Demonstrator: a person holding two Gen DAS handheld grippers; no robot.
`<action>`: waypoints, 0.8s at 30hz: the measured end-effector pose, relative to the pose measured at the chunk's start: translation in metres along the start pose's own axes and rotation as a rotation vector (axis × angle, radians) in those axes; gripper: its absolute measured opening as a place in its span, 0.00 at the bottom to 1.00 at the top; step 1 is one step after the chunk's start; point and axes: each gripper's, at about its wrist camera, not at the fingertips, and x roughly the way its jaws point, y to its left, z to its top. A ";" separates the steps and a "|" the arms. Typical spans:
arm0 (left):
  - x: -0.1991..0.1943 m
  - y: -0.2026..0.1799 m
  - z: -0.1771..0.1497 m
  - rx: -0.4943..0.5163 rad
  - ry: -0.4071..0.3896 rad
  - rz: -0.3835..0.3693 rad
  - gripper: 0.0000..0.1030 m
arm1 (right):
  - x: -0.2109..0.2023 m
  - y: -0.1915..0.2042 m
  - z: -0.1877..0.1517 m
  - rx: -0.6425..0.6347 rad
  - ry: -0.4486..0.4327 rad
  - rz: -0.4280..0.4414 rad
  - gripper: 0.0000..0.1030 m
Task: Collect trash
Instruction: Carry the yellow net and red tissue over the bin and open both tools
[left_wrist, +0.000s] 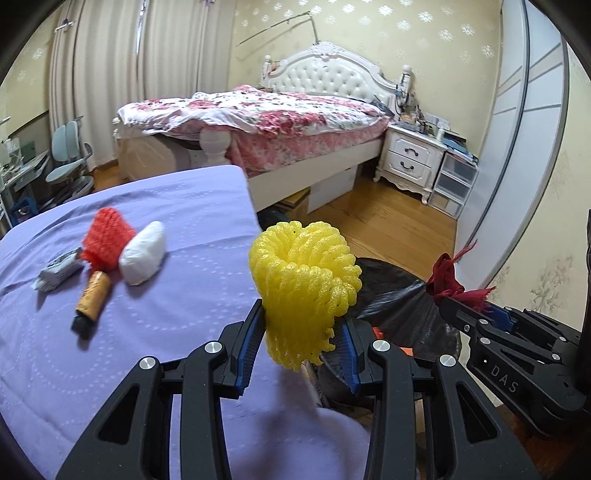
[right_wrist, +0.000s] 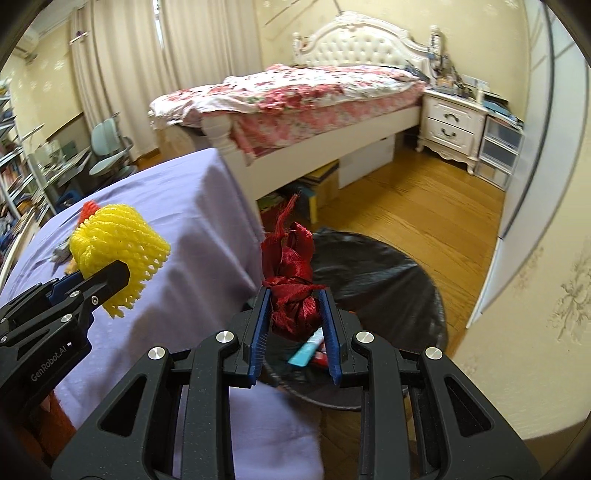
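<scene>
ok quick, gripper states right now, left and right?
Left gripper: closed on the yellow foam net, at the table edge.
Right gripper: closed on the red ribbon, above the black trash bag.

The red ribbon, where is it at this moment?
The red ribbon is held in the right gripper, above the black trash bag, right of the purple table.

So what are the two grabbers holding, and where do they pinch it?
The left gripper pinches the yellow foam net near its bottom end. The right gripper pinches the red ribbon bundle around its lower middle.
</scene>
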 end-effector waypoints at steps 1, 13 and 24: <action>0.005 -0.004 0.002 0.009 0.004 -0.001 0.38 | 0.002 -0.005 0.001 0.008 0.000 -0.006 0.25; 0.036 -0.043 0.007 0.087 0.039 -0.020 0.38 | 0.018 -0.048 0.002 0.062 0.019 -0.034 0.26; 0.051 -0.065 0.011 0.129 0.044 -0.023 0.42 | 0.026 -0.059 0.007 0.091 0.018 -0.047 0.27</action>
